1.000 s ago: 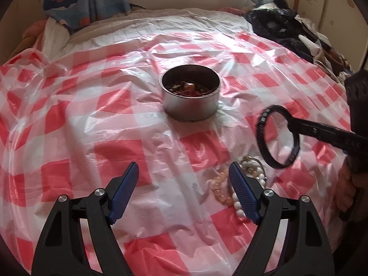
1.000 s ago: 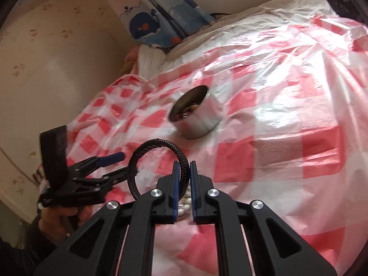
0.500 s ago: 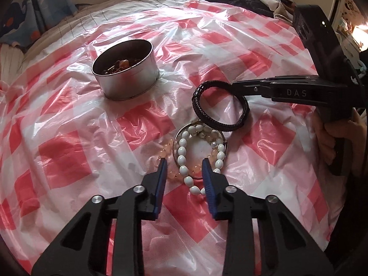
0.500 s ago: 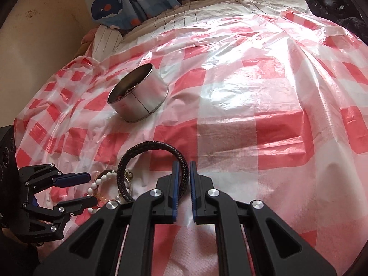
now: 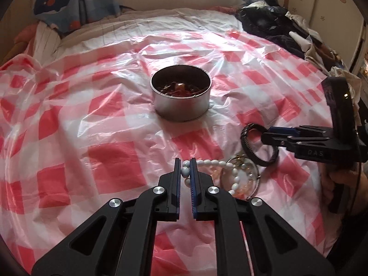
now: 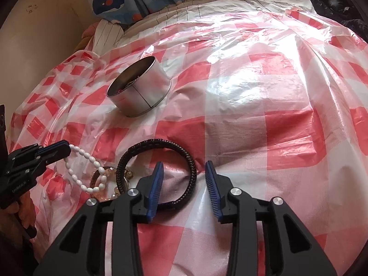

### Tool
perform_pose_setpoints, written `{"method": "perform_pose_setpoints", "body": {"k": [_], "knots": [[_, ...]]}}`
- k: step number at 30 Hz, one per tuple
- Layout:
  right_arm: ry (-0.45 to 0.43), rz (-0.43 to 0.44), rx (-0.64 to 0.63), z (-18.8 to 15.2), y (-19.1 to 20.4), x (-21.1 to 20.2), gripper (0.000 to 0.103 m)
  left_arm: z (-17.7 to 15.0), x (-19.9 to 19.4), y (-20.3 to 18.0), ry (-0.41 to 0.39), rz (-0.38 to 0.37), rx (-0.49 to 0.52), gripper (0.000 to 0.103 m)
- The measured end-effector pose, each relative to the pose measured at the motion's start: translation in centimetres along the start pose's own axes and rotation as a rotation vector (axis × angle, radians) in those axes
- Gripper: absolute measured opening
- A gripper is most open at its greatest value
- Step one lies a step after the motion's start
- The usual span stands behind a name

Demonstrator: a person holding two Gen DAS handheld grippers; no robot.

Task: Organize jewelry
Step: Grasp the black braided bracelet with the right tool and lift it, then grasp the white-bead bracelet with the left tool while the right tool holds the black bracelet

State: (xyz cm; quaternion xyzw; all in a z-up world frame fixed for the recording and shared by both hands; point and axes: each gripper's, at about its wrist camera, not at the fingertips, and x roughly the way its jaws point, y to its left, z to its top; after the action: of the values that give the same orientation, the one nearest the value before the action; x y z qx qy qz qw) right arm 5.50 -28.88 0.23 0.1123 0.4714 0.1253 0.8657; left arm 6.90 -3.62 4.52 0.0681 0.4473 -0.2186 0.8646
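Two black grippers with blue pads work over a red and white checked plastic sheet (image 6: 264, 96) on a bed.

Low at the left edge of the right wrist view, the left gripper (image 6: 65, 148) is pinched tight on a white bead bracelet (image 6: 92, 172). The beads loop down and to the right from its tip onto a small heap of other jewelry (image 6: 115, 184), gold and pearly bits that are too tangled to tell apart. In the left wrist view the same gripper (image 5: 185, 172) sits low in the middle, with one white bead squeezed between its pads and the rest of the bracelet (image 5: 220, 164) trailing to the right.

Just right of the heap lies a black braided bracelet (image 6: 191, 161), flat on the sheet. The right gripper (image 6: 184, 179) is at the bottom middle of its own view and its jaws are opening. The near side of the black ring lies between the pads, close to the left pad, and neither pad presses on it. In the left wrist view that gripper (image 5: 266, 134) comes in from the right edge, its tip at the black bracelet (image 5: 248, 147).

A round silver tin (image 5: 181, 96) stands upright in the middle of the left wrist view, well apart from both grippers. Inside it is a dark jumble of jewelry with brown and orange pieces. In the right wrist view the tin (image 6: 140, 89) is at the upper left.
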Motion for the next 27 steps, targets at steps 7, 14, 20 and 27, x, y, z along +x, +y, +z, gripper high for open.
{"method": "perform_pose_setpoints", "body": {"k": [7, 14, 20, 27], "knots": [[0.002, -0.010, -0.011, -0.1, 0.3, 0.1, 0.040, -1.1, 2.4, -0.8, 0.101, 0.122, 0.088, 0.032], [-0.006, -0.021, -0.012, -0.1, 0.3, 0.2, 0.029, -1.6, 3.1, -1.1, 0.099, 0.172, 0.130, 0.050], [-0.027, -0.029, -0.039, 0.0, 0.9, -0.1, 0.019, -1.1, 2.3, -1.0, 0.062, 0.215, 0.132, 0.007], [-0.048, -0.021, -0.038, 0.4, 1.0, -0.5, 0.032, -0.7, 1.9, 1.0, 0.066, 0.227, 0.048, 0.007]]}}
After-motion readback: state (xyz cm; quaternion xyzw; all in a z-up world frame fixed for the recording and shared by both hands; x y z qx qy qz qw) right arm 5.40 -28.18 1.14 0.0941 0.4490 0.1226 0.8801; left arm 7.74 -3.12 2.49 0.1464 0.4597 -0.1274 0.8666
